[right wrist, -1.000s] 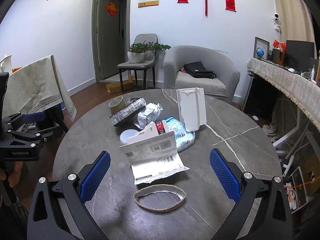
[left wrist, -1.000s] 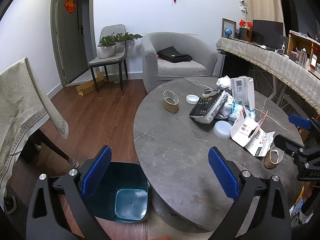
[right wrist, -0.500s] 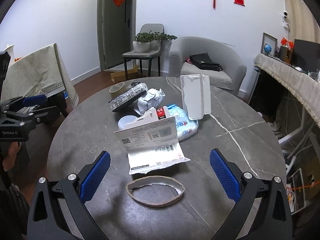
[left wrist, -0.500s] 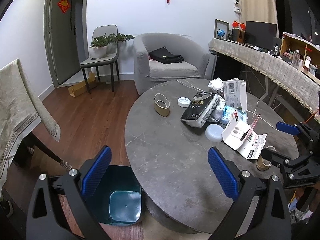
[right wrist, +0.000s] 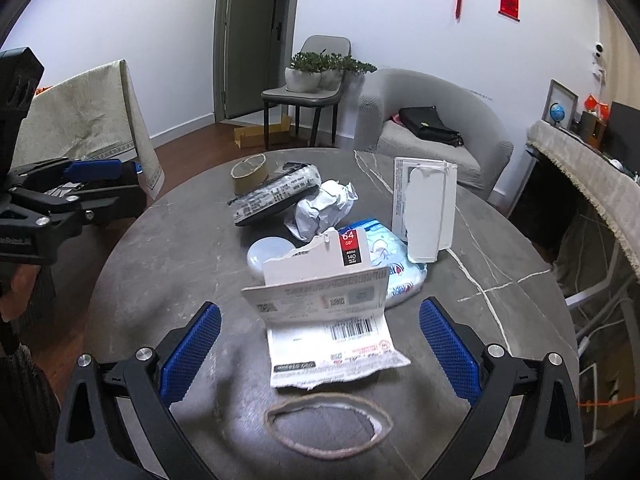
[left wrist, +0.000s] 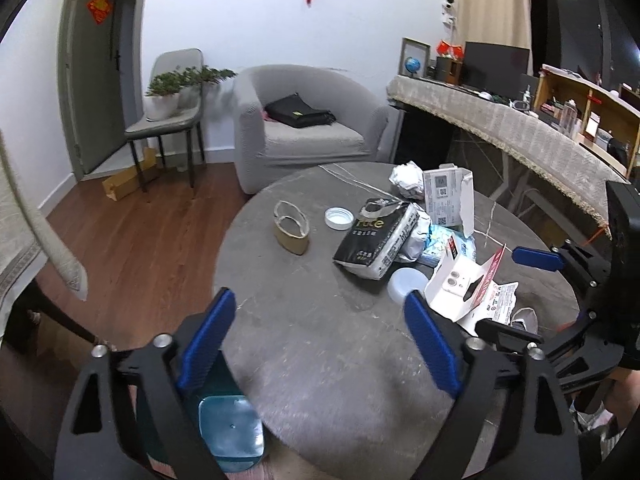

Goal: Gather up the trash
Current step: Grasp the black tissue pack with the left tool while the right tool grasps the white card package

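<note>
Trash is heaped on a round grey table (left wrist: 320, 360): a black tissue pack (left wrist: 376, 240), a brown tape roll (left wrist: 291, 232), a white lid (left wrist: 339, 218), crumpled paper (right wrist: 324, 208), an upright white box (right wrist: 426, 208) and a blue wipes pack (right wrist: 392, 260). My left gripper (left wrist: 320, 332) hangs over bare tabletop near the edge, its jaws closing with nothing between them. A teal bin (left wrist: 232, 432) stands on the floor below it. My right gripper (right wrist: 320, 340) is open around a torn white card package (right wrist: 328, 312), pads apart from it. A cardboard ring (right wrist: 328, 426) lies just in front.
A grey armchair (left wrist: 304, 128) with a black bag, a chair with potted plants (left wrist: 168, 112) and a door stand beyond the table. A cloth-draped table (right wrist: 80, 120) is on the left, a long covered counter (left wrist: 500, 124) on the right. A person's sleeve (right wrist: 24, 400) shows low left.
My left gripper has moved in over the table, its jaws have narrowed a little, and the bin has slid toward the lower edge. My right gripper has come closer to the torn card package.
</note>
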`<state>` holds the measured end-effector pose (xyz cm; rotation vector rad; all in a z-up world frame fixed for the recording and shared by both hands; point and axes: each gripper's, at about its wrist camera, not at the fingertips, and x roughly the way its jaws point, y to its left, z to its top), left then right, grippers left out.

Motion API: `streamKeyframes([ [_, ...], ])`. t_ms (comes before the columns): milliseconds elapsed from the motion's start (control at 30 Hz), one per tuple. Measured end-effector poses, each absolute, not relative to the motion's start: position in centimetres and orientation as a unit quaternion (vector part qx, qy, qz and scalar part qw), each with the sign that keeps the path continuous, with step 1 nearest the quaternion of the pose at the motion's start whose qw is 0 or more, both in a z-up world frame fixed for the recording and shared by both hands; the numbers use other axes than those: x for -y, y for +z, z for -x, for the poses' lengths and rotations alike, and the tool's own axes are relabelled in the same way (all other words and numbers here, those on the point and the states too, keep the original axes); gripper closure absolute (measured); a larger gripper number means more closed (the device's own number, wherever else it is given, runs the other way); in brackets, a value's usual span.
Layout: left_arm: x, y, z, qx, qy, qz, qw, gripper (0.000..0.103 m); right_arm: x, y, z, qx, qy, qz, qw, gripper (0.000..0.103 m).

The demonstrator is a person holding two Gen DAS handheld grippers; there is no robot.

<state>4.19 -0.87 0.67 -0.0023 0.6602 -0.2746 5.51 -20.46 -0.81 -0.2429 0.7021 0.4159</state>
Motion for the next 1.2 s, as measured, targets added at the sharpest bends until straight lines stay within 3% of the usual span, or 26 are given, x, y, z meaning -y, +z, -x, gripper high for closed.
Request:
streamKeyframes([
  [333,1.4,-0.1,-7.9,-0.343,-0.184,-0.01,0.921,0.023,19.3,-1.3,-7.4,-0.38,0.212,0.133,0.891,0.003],
  [367,1.4,-0.2,-8.4,-0.347,-0.193,-0.007,0.918,0.023,19.2,-1.4,-7.5,-0.38,0.213,0.135,0.89,0.005],
  [467,1.6,-0.3,-9.5,-0.353,-0.215,-0.004,0.911,0.023,19.0,-1.4,-7.9,-0.385,0.218,0.133,0.887,0.024],
  [900,4.8,-2.0,-13.0,-0.365,-0.266,-0.036,0.891,0.024,22.3,0.4,-9.4,-0.378,0.252,0.07,0.888,0.024],
  [1100,6.5,-2.7,-13.8,-0.365,-0.277,-0.067,0.886,0.04,23.4,1.7,-10.0,-0.367,0.255,0.05,0.893,0.024],
  [1200,7.0,-2.9,-14.0,-0.366,-0.277,-0.079,0.885,0.054,23.4,2.2,-10.1,-0.36,0.257,0.049,0.896,0.024],
])
